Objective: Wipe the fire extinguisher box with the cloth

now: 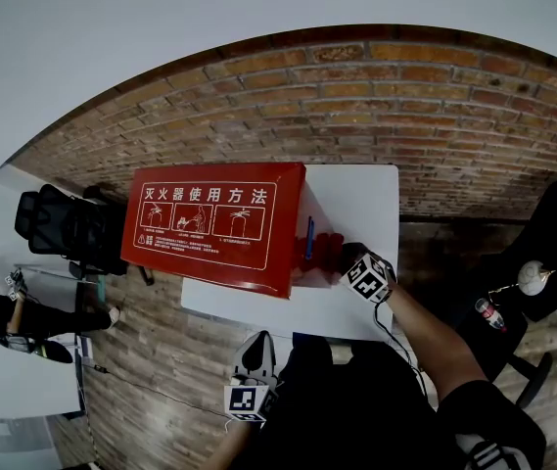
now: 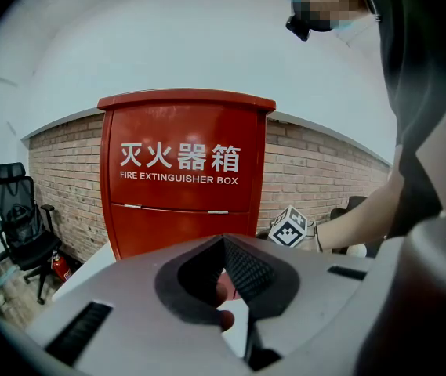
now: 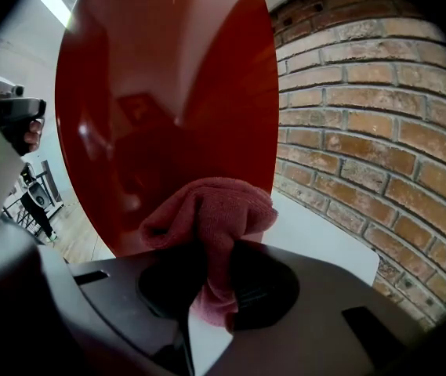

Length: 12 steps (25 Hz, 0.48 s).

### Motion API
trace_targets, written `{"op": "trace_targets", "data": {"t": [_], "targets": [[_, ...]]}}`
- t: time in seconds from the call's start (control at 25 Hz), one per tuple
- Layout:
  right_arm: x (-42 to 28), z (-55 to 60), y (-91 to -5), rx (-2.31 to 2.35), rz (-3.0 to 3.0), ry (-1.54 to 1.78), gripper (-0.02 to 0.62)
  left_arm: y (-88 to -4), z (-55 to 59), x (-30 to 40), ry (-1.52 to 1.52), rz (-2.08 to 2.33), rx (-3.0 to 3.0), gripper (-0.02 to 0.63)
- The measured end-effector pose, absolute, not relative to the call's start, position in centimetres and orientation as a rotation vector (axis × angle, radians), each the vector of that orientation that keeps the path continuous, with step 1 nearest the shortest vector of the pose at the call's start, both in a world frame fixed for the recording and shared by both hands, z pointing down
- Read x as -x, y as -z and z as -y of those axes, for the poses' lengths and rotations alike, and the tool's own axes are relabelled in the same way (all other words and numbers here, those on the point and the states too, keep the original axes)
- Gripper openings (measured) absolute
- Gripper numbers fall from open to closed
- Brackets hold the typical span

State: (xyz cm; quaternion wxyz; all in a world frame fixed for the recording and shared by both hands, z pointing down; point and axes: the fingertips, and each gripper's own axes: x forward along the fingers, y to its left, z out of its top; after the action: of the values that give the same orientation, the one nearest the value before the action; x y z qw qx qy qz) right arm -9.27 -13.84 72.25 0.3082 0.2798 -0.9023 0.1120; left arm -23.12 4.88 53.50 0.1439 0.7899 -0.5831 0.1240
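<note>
Cloth [image 3: 211, 218] in right tool [image 3: 207, 276] beside box [image 1: 214, 225].

Soft even light, heavy fisheye warp

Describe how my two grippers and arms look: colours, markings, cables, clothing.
The left gripper has a light grey body with black ribbed pads; the right gripper is dark grey. Each carries a white cube with black square markers, right and left. A thin cable runs from the right gripper along the forearm. The upper arm wears a black short sleeve with white print.
</note>
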Motion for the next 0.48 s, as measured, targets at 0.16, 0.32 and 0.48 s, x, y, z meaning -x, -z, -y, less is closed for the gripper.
{"op": "trace_targets", "data": {"t": [0.16, 0.32, 0.48], "targets": [[9.3, 13.6, -71.0, -0.735, 2.4, -0.278, 0.089, -53.4, -4.8, 23.0, -0.351, 1.681, -2.282, 0.017], [9.3, 13.3, -69.9, -0.726, 2.413, -0.265, 0.089, -53.5, -4.9, 23.0, -0.355, 1.677, -2.284, 0.017], [9.3, 13.1, -68.6, -0.722, 2.424, -0.26, 0.089, -53.5, -5.0, 23.0, -0.357, 1.676, -2.287, 0.017]]}}
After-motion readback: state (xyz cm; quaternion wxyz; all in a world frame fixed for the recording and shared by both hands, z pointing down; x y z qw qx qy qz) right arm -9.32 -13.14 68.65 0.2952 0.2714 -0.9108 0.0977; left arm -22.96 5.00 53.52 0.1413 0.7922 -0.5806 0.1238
